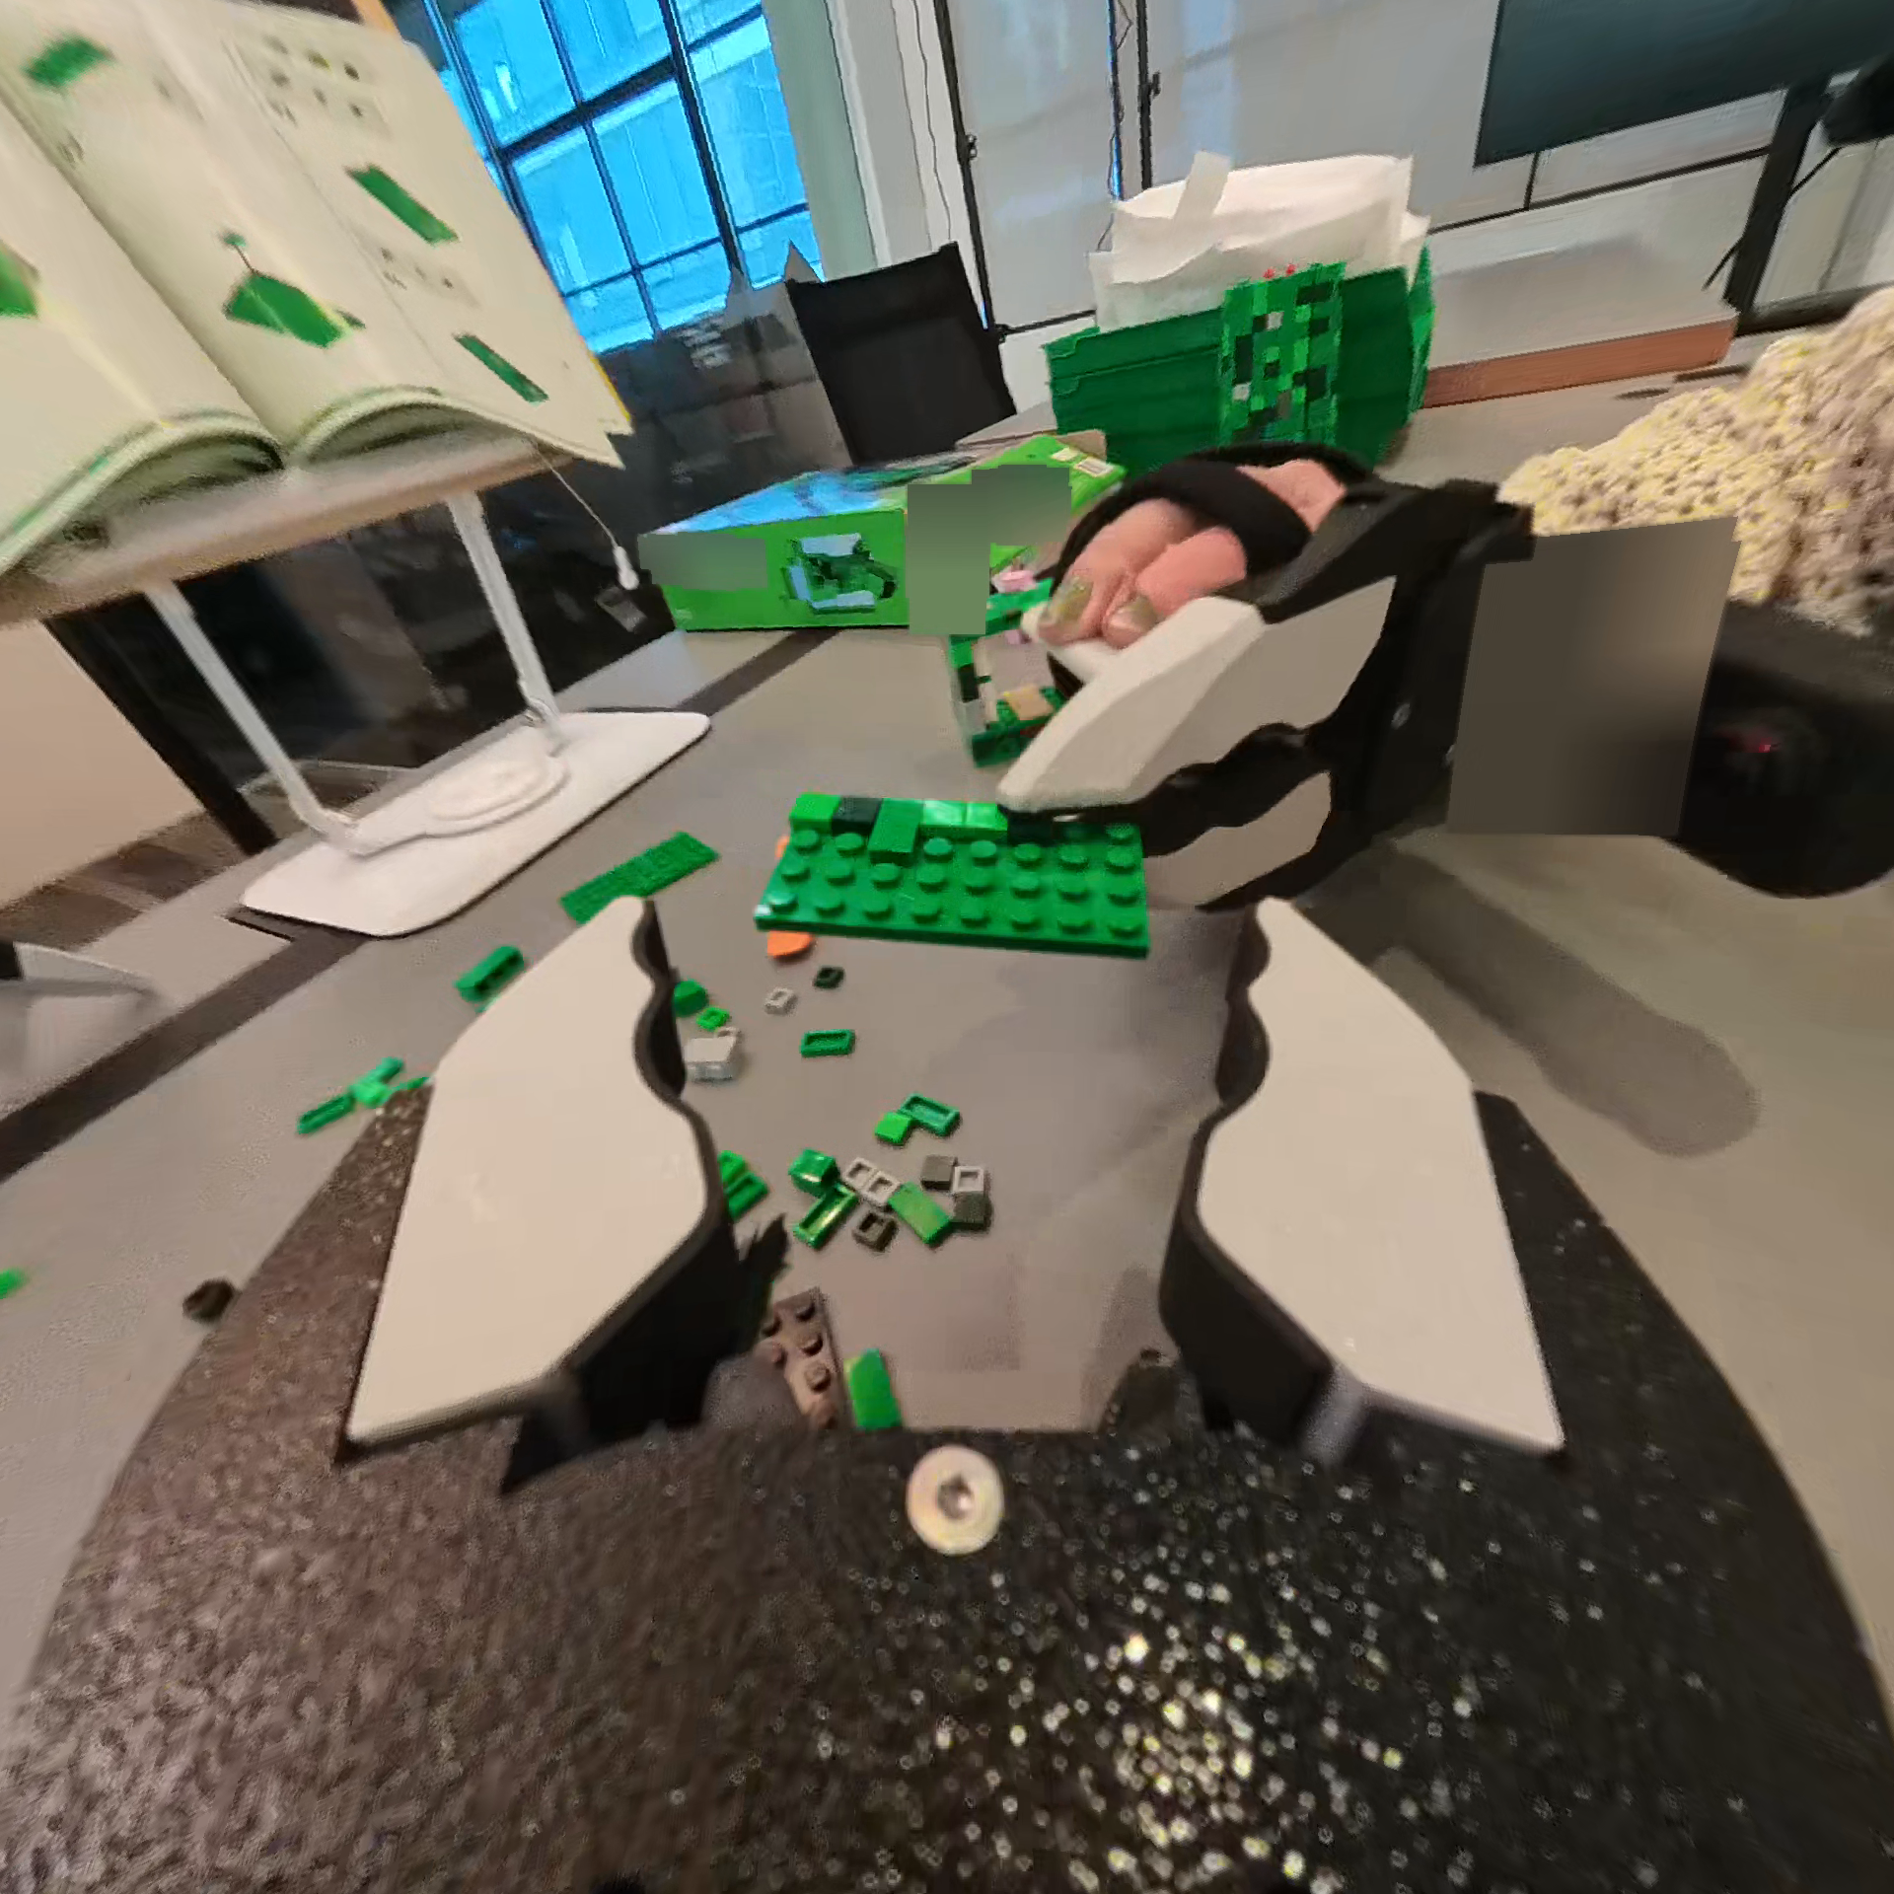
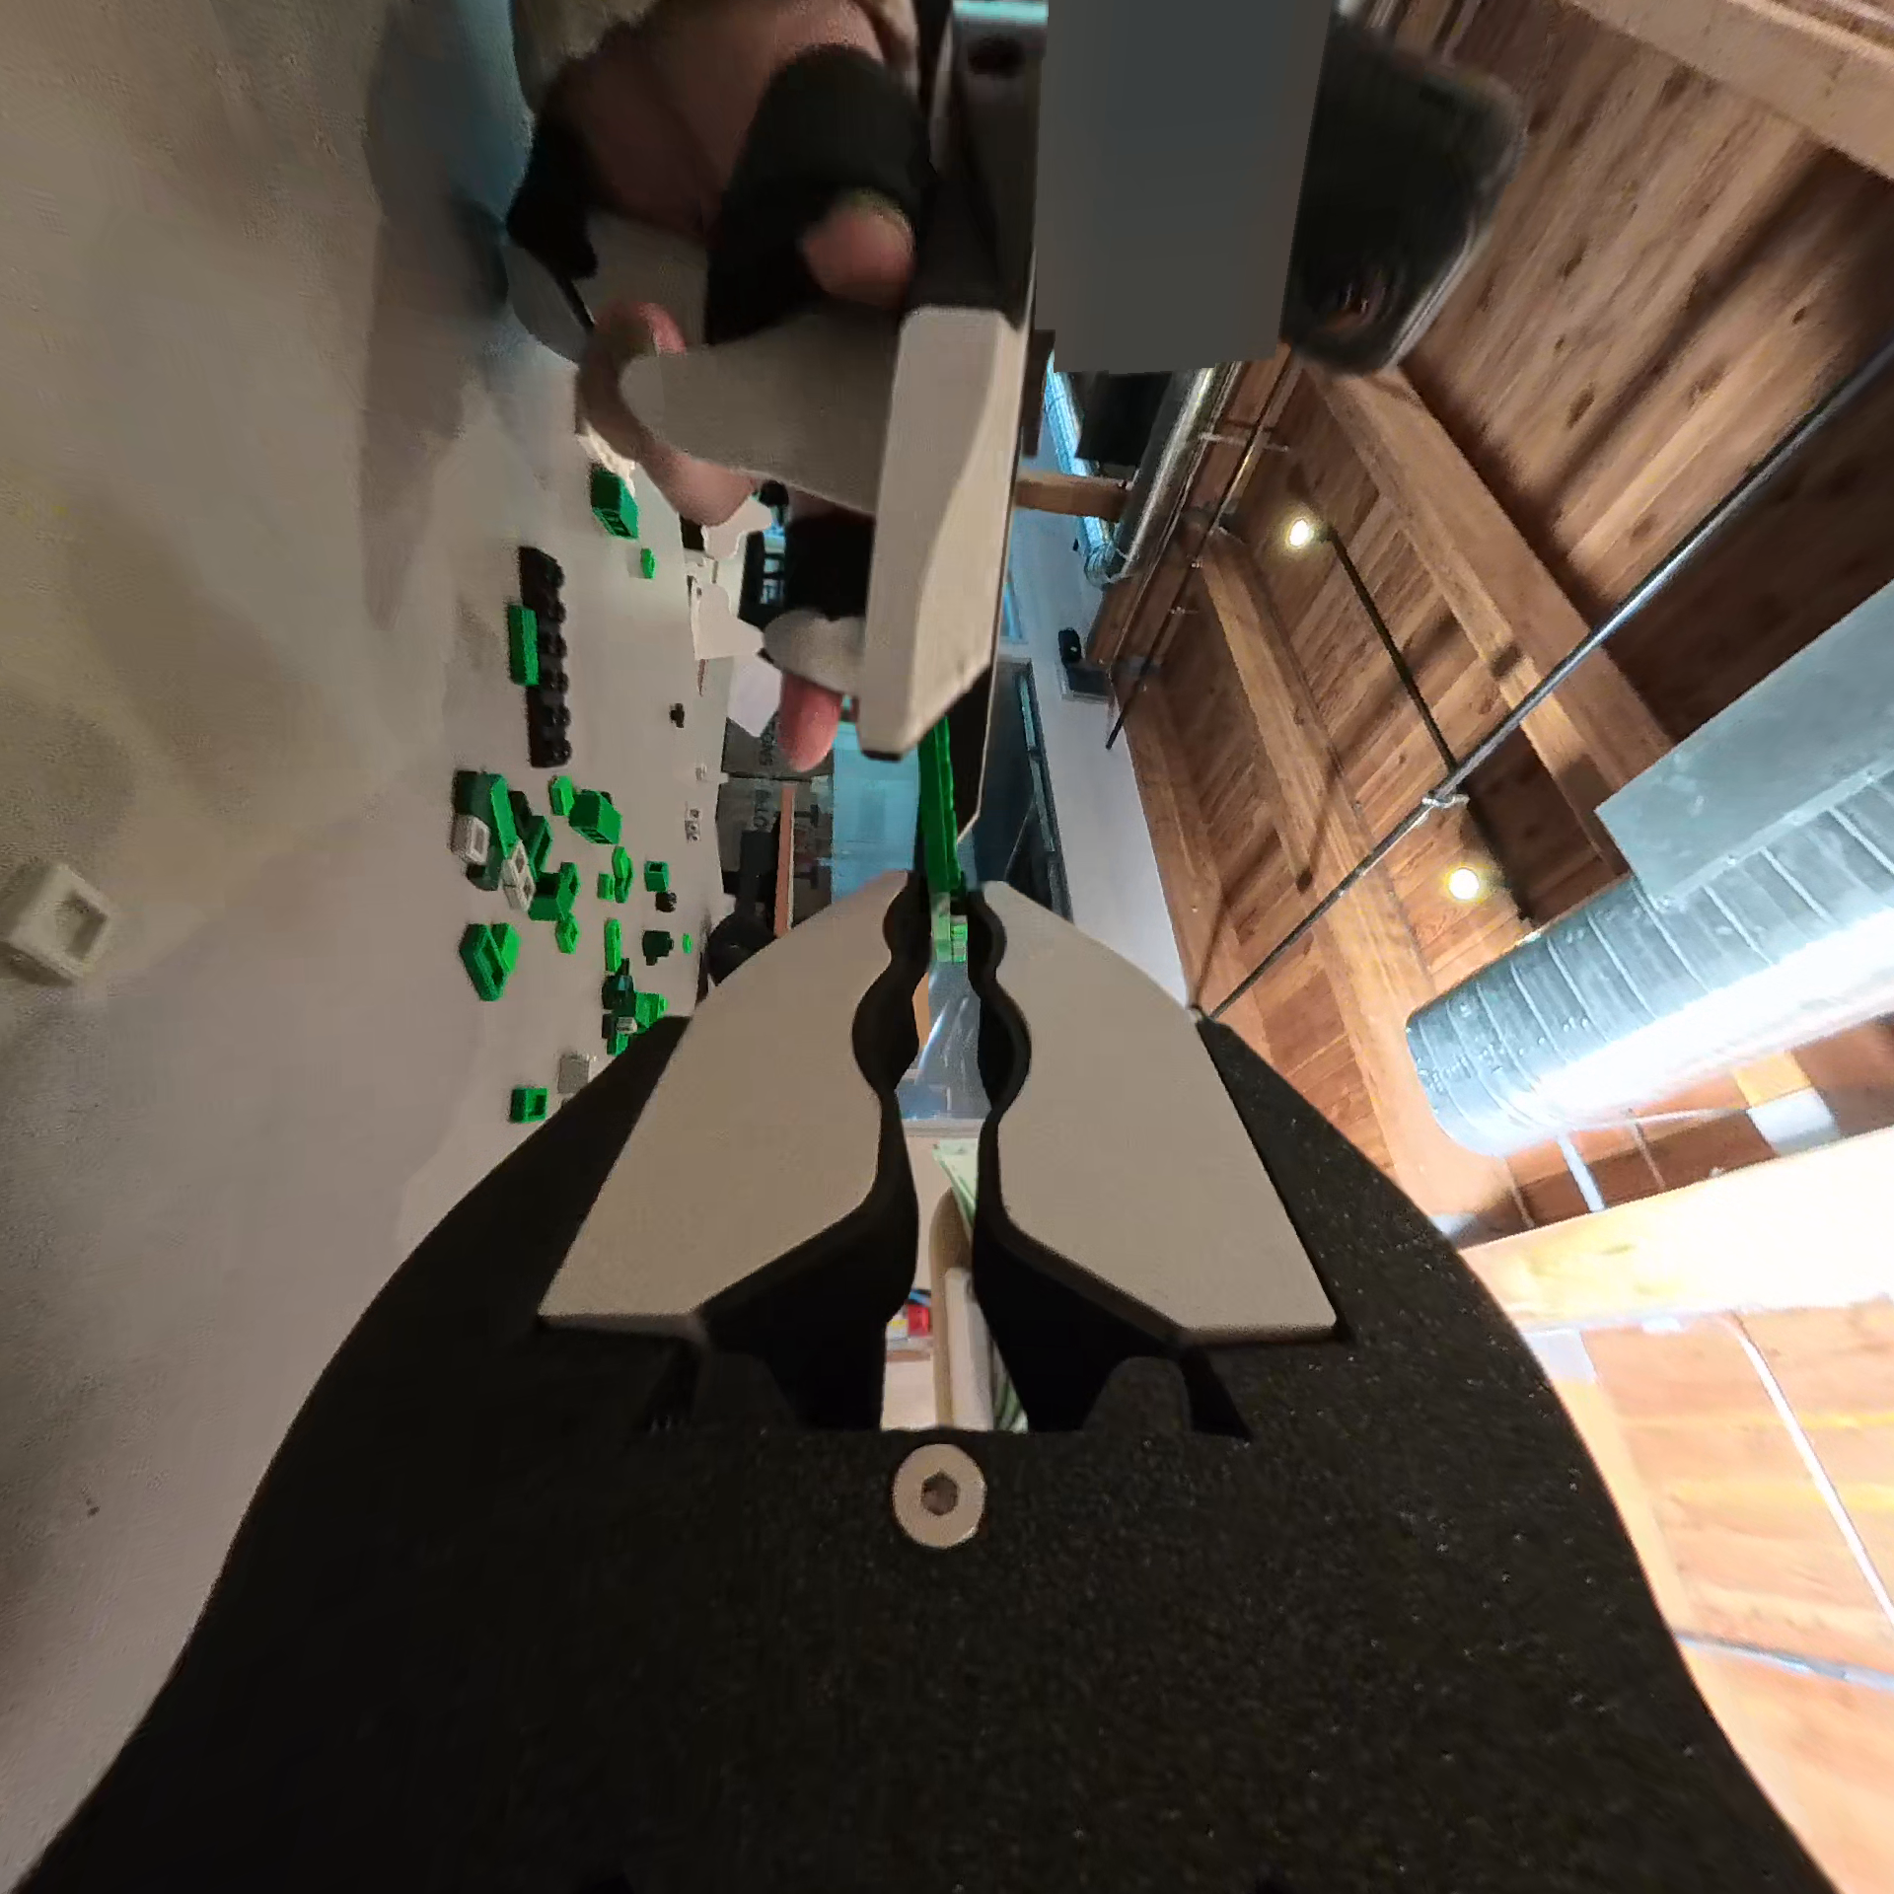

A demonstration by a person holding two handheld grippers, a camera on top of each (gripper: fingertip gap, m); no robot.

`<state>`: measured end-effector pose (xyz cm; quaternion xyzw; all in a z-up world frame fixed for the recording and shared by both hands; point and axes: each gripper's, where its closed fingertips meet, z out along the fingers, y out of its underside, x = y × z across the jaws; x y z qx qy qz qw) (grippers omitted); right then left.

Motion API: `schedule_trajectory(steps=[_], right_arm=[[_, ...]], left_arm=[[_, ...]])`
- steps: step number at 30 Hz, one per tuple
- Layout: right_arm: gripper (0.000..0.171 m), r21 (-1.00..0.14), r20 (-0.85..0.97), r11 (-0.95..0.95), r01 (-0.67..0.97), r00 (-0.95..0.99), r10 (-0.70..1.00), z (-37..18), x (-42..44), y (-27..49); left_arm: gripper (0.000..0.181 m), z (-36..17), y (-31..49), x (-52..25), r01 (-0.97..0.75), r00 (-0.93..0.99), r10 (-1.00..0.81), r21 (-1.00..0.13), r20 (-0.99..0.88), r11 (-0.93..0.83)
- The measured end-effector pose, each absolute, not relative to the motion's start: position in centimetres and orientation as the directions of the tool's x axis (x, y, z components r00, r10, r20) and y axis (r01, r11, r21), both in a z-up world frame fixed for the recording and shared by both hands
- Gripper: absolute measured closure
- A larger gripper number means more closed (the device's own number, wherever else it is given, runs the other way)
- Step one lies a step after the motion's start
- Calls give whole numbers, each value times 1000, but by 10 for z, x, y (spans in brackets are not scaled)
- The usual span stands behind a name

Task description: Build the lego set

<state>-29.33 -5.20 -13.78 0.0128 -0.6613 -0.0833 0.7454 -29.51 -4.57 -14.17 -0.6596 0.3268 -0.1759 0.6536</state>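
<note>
The green plate (image 1: 958,887) is clamped at its 3 o'clock edge by the right gripper (image 1: 1035,810) and held clear of the table (image 1: 1435,1004), presumably for access. The left gripper (image 1: 948,1035) is spread wide, empty, above loose pieces (image 1: 902,1194) at 6 o'clock.

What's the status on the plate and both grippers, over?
Right gripper shut on green plate, held off the table. Left gripper open, empty. Loose pieces scattered below; nothing blocking.
</note>
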Motion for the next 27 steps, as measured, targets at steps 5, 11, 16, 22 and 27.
schedule_trajectory(steps=[5,11,16,22,27], right_arm=[[165,138,982,986,94,119,-149,-137,-293,-57],[165,145,981,985,88,120,-155,-137,-293,-59],[160,61,990,995,73,124,-70,-138,-293,-59],[145,-371,927,925,85,95,363,-133,-286,-23],[145,-810,573,585,-36,-262,777,-147,-276,-44]], left_arm=[[100,-143,-47,-296,-215,726,-657,-974,-203,64],[108,-143,-51,-295,-248,710,-653,-961,-264,118],[108,-142,-50,-298,-305,705,-620,-936,-345,174],[108,-146,-53,-304,-369,665,-614,-902,-425,225],[108,-153,-69,-287,-353,556,-728,-907,-401,230]])
